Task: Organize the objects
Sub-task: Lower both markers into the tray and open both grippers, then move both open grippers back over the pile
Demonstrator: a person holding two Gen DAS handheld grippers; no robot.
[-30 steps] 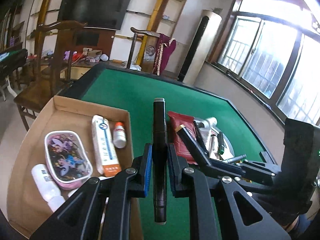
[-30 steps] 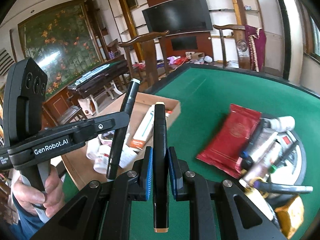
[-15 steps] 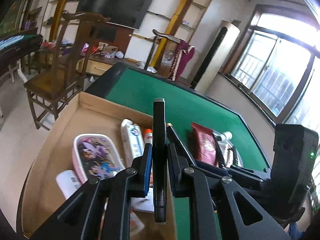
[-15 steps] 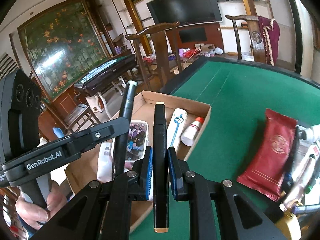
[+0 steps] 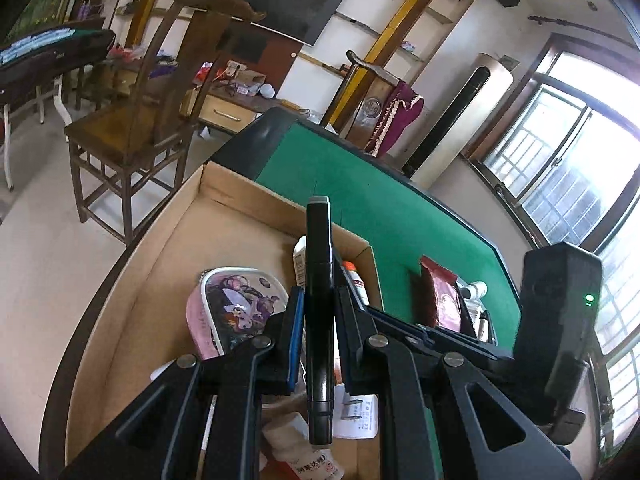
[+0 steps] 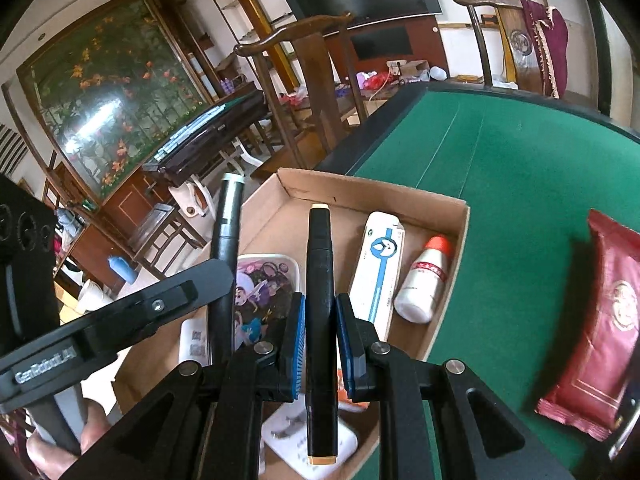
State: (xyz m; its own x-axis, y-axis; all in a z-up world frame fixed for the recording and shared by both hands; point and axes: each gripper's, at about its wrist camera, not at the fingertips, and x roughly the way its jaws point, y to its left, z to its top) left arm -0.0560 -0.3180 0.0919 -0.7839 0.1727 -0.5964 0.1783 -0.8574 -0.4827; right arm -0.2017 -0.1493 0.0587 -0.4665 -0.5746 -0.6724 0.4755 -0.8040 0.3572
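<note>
- The left gripper (image 5: 319, 344) is clenched on a black marker with a grey end cap (image 5: 319, 320). The pads pinch it near mid-length so it lies along the fingers, balanced for a drop.
- The right gripper (image 6: 320, 344) is clamped the same way on a black marker with a tan end cap (image 6: 319, 320), also at mid-barrel. Its tan cap (image 6: 321, 459) sticks out toward the camera.
- In the right wrist view the left gripper (image 6: 120, 312) comes in from the left, a hand (image 6: 56, 444) around its handle, and its marker (image 6: 226, 264) slants over the box's left part. Both tools seem to be carrying their markers there together, one each to save a trip.
- Below both markers sits the open cardboard box (image 6: 460, 248), at the near-left corner of the green felt table (image 6: 500, 152). I judge it the collecting place, as sorted items already lie in it.
- Near in the box are white packets (print too small to read); mid-box lies a cartoon-printed pouch (image 6: 260, 292).
- Right of the pouch lie a white and blue toothpaste box (image 6: 378, 268) and a white bottle with an orange cap (image 6: 424, 280), side by side against the right wall, leaving room at the far end.
- On the felt right of the box lies a red foil packet (image 6: 600, 320), not yet sorted.
- Farthest stand wooden chairs (image 6: 312, 92) beyond the table edge.
</note>
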